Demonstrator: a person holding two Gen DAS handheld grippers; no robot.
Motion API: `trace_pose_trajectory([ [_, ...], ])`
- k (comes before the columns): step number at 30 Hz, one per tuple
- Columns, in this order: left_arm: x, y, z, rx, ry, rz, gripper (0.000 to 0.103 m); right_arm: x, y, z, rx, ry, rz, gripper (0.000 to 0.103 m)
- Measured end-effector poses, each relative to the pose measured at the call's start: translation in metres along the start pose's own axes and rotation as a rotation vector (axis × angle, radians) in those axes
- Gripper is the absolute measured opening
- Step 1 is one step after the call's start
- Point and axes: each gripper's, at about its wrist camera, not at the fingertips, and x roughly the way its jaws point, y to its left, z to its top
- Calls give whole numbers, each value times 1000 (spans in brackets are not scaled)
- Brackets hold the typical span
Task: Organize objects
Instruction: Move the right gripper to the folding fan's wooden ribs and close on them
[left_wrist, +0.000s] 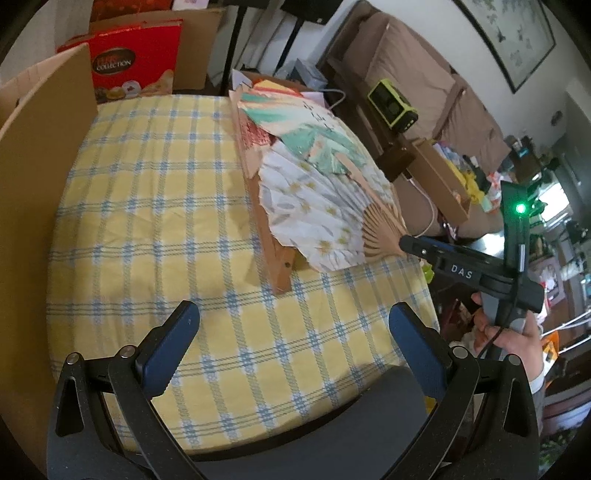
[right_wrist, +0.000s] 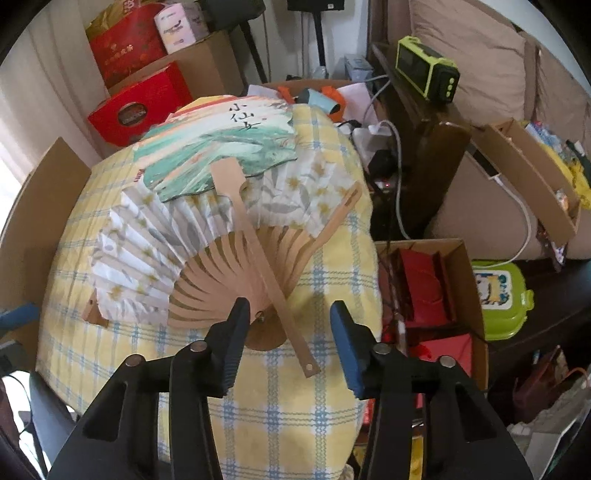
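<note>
Over the checked cloth (left_wrist: 155, 206), our left gripper (left_wrist: 293, 334) hangs with jaws spread wide, nothing between them, well apart from the white fan (left_wrist: 325, 206) lying open on the cloth's right side. A green fan (right_wrist: 218, 147) overlaps that fan's far edge. Our right gripper (right_wrist: 290, 334) stands partly open, its fingers (right_wrist: 236, 332) on either side of the white fan's pivot and a loose stick (right_wrist: 275, 291); we cannot tell whether either touches.
</note>
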Motion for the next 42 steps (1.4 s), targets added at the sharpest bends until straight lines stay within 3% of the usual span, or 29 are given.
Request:
trace_pose_trajectory([
  [4,3,-2,1,-4,11,-16,103,1,-2,0,0,7,74,20],
  [7,2,-2,4,-15,6,-33,103,-3,-1,1,3,5,81,15],
  [14,6,-7,4,-21,4,-47,103,-12,6,3,14,6,124,16],
  [19,8,-7,3,-28,11,-55,103,-6,7,-2,7,21,105,18],
  [21,9,-7,4,-31,15,-57,103,-3,7,-4,11,28,100,24],
  [22,10,-8,4,-30,15,-55,103,-2,7,-5,7,32,95,33],
  [23,10,-9,4,-28,16,-55,103,-1,8,-5,3,30,87,33],
  [24,11,-9,3,-28,18,-55,103,0,9,-6,-4,30,78,33],
  [26,15,-10,3,-31,29,-63,103,2,11,-8,-14,36,66,22],
  [28,18,-12,2,-37,41,-75,103,1,13,-9,-23,35,54,19],
  [42,23,-15,-3,-41,65,-105,103,-5,17,-16,-3,38,79,19],
])
